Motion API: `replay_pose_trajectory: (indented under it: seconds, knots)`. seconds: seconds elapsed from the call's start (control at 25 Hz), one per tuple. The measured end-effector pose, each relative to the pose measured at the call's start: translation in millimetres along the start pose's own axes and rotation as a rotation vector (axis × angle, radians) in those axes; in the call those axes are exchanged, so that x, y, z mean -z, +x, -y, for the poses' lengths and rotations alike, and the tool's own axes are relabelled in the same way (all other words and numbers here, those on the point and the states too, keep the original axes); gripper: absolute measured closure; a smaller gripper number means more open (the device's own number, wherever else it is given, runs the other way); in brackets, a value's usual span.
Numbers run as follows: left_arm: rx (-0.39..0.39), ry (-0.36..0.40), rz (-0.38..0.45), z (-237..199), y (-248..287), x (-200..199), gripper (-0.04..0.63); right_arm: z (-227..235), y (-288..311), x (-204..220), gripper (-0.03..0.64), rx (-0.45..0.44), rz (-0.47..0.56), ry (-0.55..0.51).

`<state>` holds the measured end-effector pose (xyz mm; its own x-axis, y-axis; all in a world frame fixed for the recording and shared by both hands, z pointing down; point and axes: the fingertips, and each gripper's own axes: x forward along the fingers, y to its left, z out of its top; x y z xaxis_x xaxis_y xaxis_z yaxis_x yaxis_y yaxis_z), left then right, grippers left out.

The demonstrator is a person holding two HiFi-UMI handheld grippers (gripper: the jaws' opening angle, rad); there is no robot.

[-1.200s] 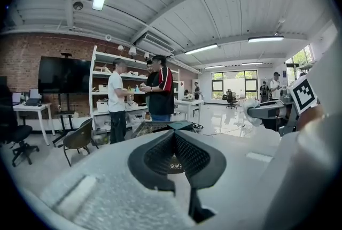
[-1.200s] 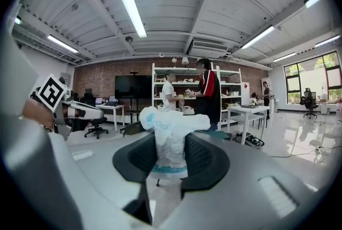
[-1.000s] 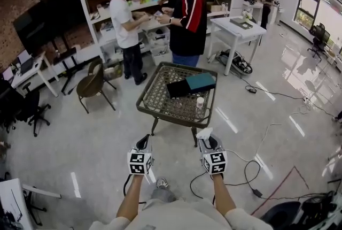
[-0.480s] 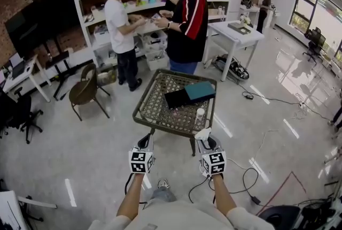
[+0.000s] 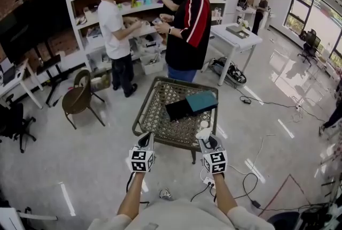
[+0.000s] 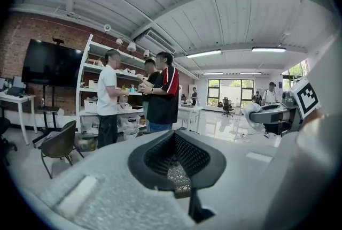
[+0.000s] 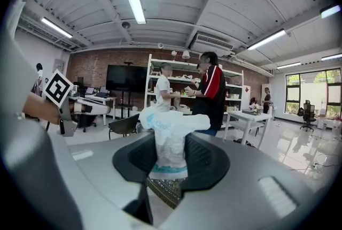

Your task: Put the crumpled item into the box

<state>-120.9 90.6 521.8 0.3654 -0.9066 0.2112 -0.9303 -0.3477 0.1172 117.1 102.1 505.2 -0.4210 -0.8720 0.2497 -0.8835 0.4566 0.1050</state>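
A crumpled white plastic item (image 7: 170, 138) with blue print sticks up between the jaws of my right gripper (image 7: 170, 165), which is shut on it. In the head view this gripper (image 5: 205, 140) hovers at the near right edge of the wicker table (image 5: 160, 96), the white item (image 5: 203, 131) at its tip. On the table's far right lies a black box (image 5: 178, 108) with a teal lid (image 5: 200, 99) leaning on it. My left gripper (image 5: 143, 142) hangs beside the right one at the table's near edge. Its jaws (image 6: 176, 162) stand slightly apart with nothing between them.
Two people (image 5: 184, 25) stand just behind the table at white shelves (image 5: 133, 9). A brown chair (image 5: 76, 98) is at the left, a white desk (image 5: 235, 36) at the back right. Cables (image 5: 251, 170) trail over the floor to my right.
Both grippers have moved forward toward the wicker table, which now sits closer below them. The right gripper still holds the crumpled item.
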Motion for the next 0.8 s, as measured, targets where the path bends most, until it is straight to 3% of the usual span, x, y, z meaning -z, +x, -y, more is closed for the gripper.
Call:
replay_pose_trajectory:
  seconds: [0.52,0.8]
  knots:
    - [0.023,-0.019,0.012,-66,63,-12,0.591,8,79,-15,0.499,0.035,-0.013,-0.032]
    - [0.036,-0.013,-0.004,-73,85,-10,0.591,15,97,-8,0.499,0.046,-0.017,-0.011]
